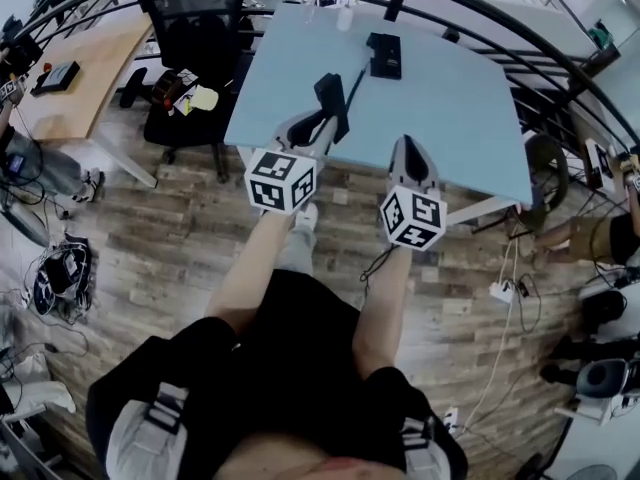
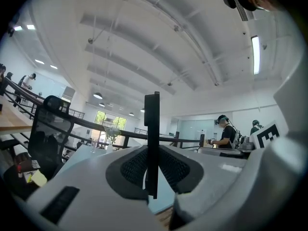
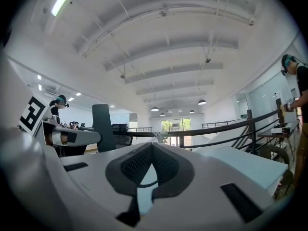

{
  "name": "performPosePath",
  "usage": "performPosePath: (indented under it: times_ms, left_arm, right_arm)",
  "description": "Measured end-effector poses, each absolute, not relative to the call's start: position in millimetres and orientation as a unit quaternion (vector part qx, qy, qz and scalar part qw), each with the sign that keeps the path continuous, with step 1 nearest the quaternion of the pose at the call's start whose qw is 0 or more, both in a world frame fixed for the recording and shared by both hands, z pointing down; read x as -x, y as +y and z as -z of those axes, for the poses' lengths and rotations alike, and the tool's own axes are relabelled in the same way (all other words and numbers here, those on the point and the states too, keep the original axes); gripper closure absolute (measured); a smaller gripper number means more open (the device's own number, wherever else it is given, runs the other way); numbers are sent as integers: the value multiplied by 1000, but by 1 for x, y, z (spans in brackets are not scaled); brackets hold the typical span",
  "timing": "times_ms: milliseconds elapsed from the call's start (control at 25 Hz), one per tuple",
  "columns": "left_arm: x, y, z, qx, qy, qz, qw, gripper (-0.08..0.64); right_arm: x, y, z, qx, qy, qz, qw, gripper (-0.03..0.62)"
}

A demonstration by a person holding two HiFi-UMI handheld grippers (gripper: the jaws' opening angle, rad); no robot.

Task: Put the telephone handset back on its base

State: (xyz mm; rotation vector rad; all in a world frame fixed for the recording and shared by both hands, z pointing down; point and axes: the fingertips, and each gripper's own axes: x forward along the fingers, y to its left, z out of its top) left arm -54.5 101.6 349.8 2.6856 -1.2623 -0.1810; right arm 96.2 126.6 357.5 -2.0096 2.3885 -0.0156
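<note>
Left gripper (image 1: 318, 133) has its fingers pinching the black telephone handset (image 1: 332, 98) low down on its body, so most of it sticks up past the fingers. In the left gripper view the handset is edge-on: a thin dark slab with its long axis running straight up and down, pretty much upright. It's up in the air over the near edge of the light blue counter (image 1: 450, 108), not touching it.

The black base (image 1: 384, 55) sits further back on the counter, well apart from the handset. There looks to be a thin cord (image 1: 356, 80) running from the handset toward the base, though it's hard to be sure from the head view.

Right gripper (image 1: 408, 146) is just beside the left one, fingers pressed together at the tips with nothing between them. Each gripper has a cube (image 1: 282, 180) with black and white square markers. Any print on the base is too small to read
</note>
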Motion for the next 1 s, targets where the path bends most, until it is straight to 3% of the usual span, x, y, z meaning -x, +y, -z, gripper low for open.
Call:
performPosePath:
  times_ms: [400,1000]
  left_arm:
    - [1,-39,-388,-914,-389,13,113,494]
    - [-15,-261,-421,-912,-376,5,164,495]
  right_arm:
    - [-140,-5,-391,662,748,35,27,598]
    - [-142,-218,-411,657,751,40,-47,598]
